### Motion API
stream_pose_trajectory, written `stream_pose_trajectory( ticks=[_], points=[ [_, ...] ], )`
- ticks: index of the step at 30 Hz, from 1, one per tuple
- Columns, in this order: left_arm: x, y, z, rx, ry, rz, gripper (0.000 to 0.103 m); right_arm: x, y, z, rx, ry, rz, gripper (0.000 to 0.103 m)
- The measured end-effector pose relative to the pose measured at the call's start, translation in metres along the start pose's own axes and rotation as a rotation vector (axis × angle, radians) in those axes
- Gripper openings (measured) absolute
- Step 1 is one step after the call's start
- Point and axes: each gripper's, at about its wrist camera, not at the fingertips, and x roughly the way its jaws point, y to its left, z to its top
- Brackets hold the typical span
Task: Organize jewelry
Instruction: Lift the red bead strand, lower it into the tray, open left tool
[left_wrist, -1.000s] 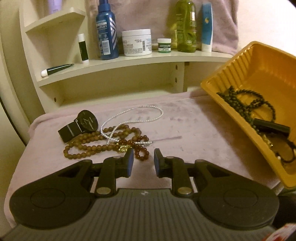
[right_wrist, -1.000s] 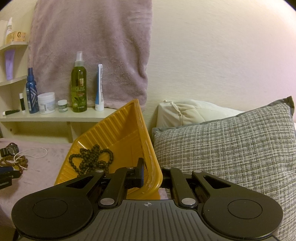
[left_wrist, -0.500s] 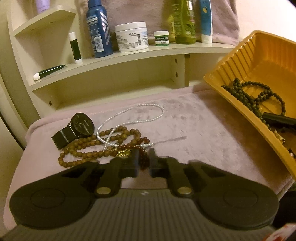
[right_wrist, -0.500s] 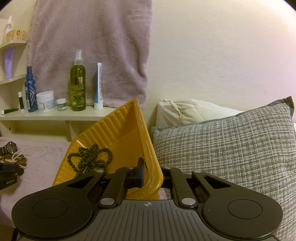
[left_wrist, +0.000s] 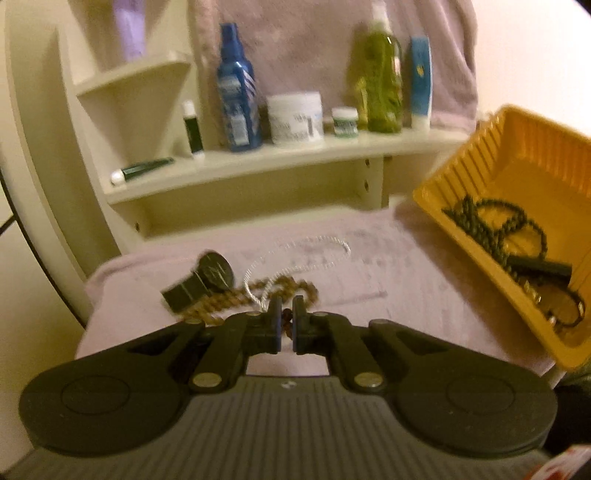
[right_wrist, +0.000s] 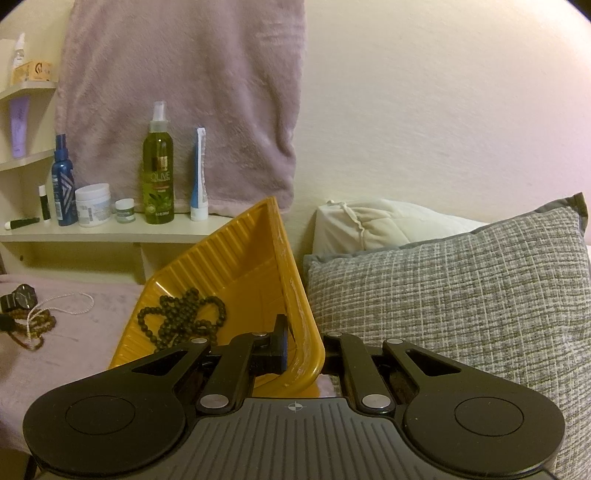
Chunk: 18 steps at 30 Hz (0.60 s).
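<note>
On the mauve cloth lie a black watch, a white pearl strand and a brown wooden bead necklace, tangled together. My left gripper is shut on dark red beads at the tangle's near edge; the view is blurred. A yellow ribbed tray stands tilted, with my right gripper shut on its near rim. Black beads and other dark pieces lie inside the tray. The watch and brown beads show at the right wrist view's left edge.
A cream shelf behind the cloth carries a blue spray bottle, a white jar, a green bottle and tubes. A mauve towel hangs on the wall. A grey woven pillow sits right of the tray.
The left jaws closed on the dark red beads, then the left gripper rose, and the brown beads bunched toward it. The right gripper and tray kept still.
</note>
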Motion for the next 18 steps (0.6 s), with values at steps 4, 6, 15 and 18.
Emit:
stream_pose_trajectory(
  ticks=[4,6,15,18],
  points=[
    [-0.010,0.015,0.016,-0.027,-0.035,-0.017,0.004,0.000,0.000,0.000,0.000,0.000,0.001,0.008],
    [-0.015,0.022,0.024,-0.047,-0.055,-0.035,0.004,-0.001,0.002,0.002,-0.002,-0.002,0.002,0.008],
    [-0.036,0.034,0.054,-0.095,-0.107,-0.109,0.004,-0.002,0.003,0.003,-0.001,-0.007,0.005,0.008],
    [-0.040,0.027,0.060,-0.098,-0.113,-0.147,0.004,-0.003,0.003,0.003,0.001,-0.007,0.005,0.008]
  ],
)
